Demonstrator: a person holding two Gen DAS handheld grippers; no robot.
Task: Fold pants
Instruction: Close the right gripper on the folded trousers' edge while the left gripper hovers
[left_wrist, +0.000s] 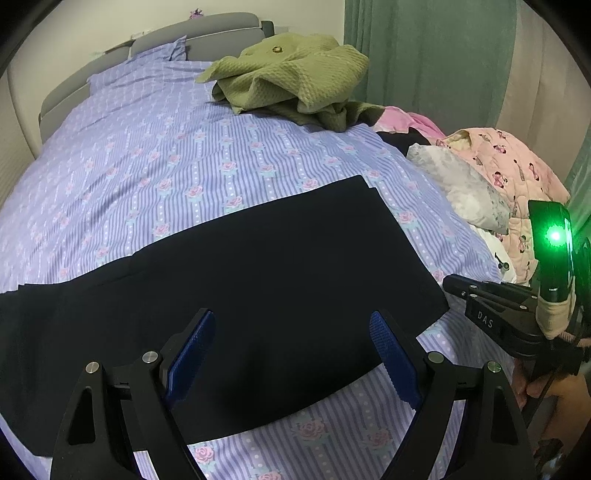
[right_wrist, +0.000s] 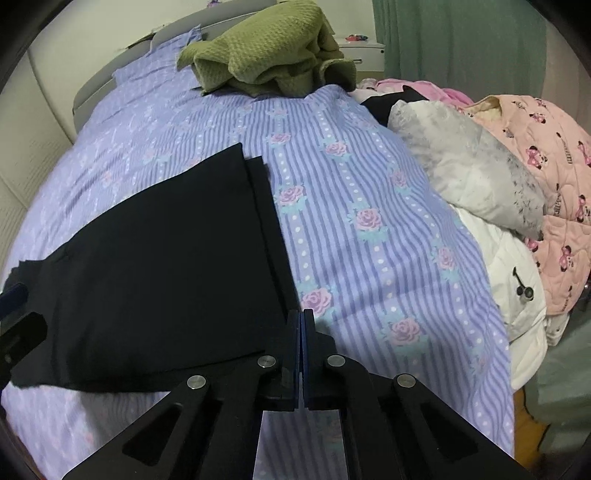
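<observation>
Black pants (left_wrist: 258, 266) lie flat across the purple striped, rose-printed bedsheet (left_wrist: 147, 166), folded lengthwise with the two leg ends stacked at the right. My left gripper (left_wrist: 291, 321) hovers open over the pants' near edge, its blue pads (left_wrist: 195, 354) wide apart with dark cloth showing between them but not pressed. My right gripper (right_wrist: 301, 314) is shut at the near right corner of the pants (right_wrist: 166, 266), and the fabric edge runs into its closed fingertips. In the left wrist view the right gripper (left_wrist: 448, 284) pinches that same corner, with a hand behind it.
A crumpled green blanket (left_wrist: 291, 77) sits at the far side of the bed by the grey headboard (left_wrist: 207, 29). A grey-white pillow (left_wrist: 465, 184) and pink quilt (left_wrist: 517, 166) are piled on the right. Green curtain (left_wrist: 424, 55) and a white nightstand (right_wrist: 362, 51) stand behind.
</observation>
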